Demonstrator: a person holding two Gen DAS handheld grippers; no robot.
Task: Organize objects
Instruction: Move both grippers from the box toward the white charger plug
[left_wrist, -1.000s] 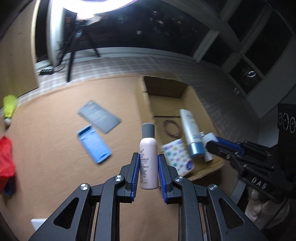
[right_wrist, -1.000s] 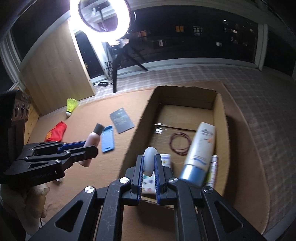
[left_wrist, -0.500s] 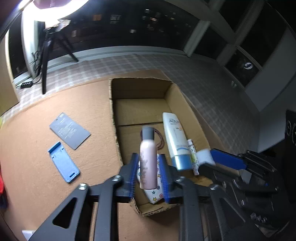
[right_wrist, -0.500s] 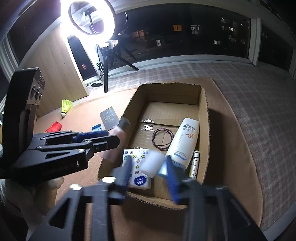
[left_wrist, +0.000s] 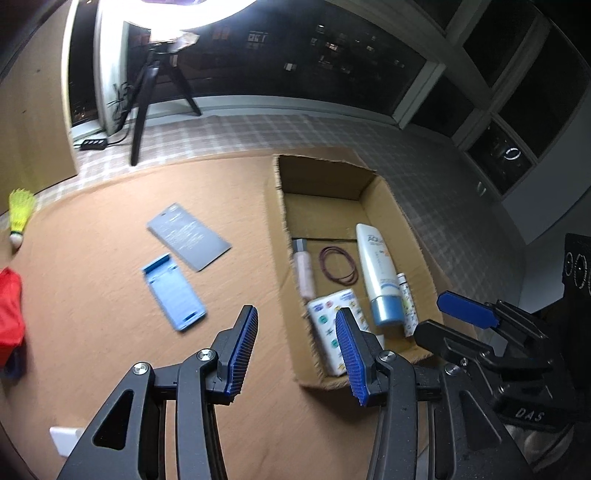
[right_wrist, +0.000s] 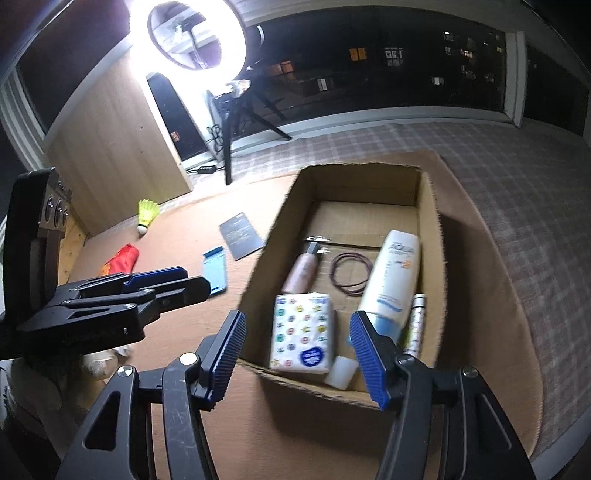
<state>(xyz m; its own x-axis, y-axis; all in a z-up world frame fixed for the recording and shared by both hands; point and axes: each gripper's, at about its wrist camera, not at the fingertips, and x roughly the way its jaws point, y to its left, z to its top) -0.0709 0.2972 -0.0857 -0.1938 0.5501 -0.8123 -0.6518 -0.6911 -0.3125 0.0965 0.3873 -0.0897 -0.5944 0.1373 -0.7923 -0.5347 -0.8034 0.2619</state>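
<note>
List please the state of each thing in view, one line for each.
Cardboard box: open, upright.
Pink bottle: lying in the box, capped.
White tube: lying in the box.
Tissue pack: flat in the box.
Left gripper: jaws opening, empty.
Right gripper: open, empty.
Blue case: flat outside the box.

One cardboard box (right_wrist: 428, 236) holds six items; four lie outside.
</note>
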